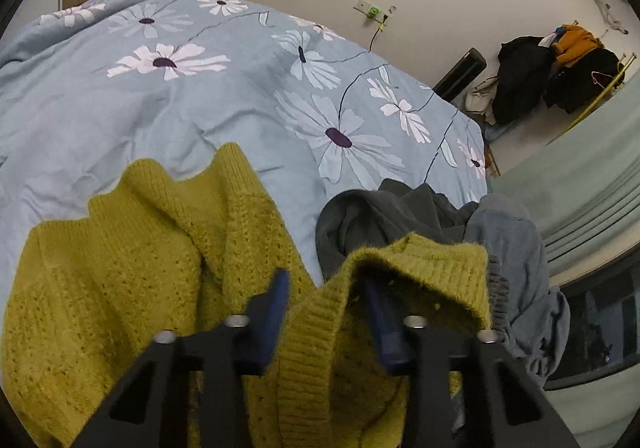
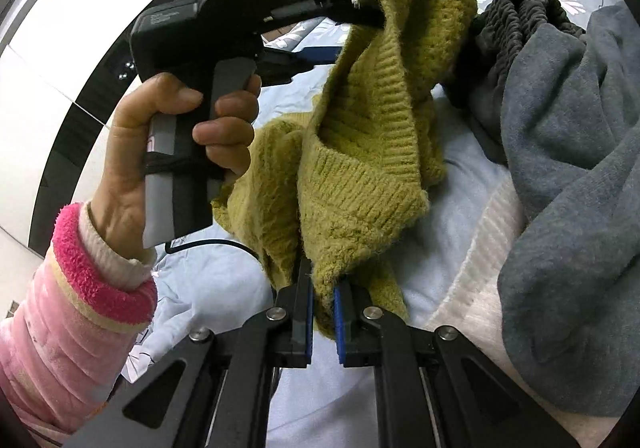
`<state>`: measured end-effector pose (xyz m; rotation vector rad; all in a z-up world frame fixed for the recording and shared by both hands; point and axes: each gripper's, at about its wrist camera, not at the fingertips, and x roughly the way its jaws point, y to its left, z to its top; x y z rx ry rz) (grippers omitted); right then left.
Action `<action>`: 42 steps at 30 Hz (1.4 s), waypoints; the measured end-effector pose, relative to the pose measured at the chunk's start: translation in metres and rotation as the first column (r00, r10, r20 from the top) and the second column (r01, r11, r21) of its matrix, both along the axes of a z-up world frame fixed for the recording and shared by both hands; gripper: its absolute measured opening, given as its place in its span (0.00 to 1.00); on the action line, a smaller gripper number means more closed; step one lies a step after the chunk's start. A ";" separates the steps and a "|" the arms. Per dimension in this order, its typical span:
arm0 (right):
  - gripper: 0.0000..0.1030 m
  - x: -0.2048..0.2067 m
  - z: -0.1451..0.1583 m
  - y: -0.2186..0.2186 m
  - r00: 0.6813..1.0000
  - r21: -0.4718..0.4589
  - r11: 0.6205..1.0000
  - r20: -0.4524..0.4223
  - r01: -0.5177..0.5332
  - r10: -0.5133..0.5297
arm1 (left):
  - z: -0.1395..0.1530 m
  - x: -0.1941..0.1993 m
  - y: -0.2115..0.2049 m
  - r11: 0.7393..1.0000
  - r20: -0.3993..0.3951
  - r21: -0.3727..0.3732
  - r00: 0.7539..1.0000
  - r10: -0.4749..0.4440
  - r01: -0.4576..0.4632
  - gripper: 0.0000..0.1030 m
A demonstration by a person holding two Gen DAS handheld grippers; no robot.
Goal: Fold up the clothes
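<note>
I count one yellow-green knit sweater, two grey garments and one white knit piece on my bed, which carries one blue floral duvet.

My left gripper has its blue pads set apart, with a ribbed edge of the sweater draped between and over them; I cannot tell whether they bear on it. My right gripper is nearly closed, pinching a lower fold of the sweater. My left hand grips the left tool's handle.

The sweater hangs raised between the two tools at its near end; its bulk lies on the duvet to the left. Its long axis cannot be determined, bunched as it is.

The dark grey garment and the blue-grey garment lie heaped just beside the sweater. A separate pile of dark clothes sits by the far wall.
</note>
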<state>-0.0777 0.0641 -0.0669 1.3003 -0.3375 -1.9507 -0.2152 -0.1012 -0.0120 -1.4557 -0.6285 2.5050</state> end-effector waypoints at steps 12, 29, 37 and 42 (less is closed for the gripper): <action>0.08 0.000 0.031 0.017 0.983 0.084 0.984 -0.108 0.155 -0.146 | 0.040 0.028 -0.050 0.986 -0.146 0.055 0.975 0.166 -0.159 0.03; 0.06 -0.019 0.301 -0.081 0.450 0.151 0.902 -0.892 0.404 -0.052 | 0.252 0.179 -0.181 0.893 -0.624 0.292 0.639 0.449 -0.342 0.03; 0.06 0.004 0.265 -0.077 0.485 0.206 0.911 -0.874 0.357 0.008 | 0.211 0.220 -0.165 0.924 -0.637 0.184 0.676 0.372 -0.335 0.04; 0.06 0.005 0.183 -0.069 0.639 0.351 0.902 -0.760 0.250 0.119 | 0.085 0.212 -0.179 0.893 -0.349 0.265 0.827 0.441 -0.364 0.04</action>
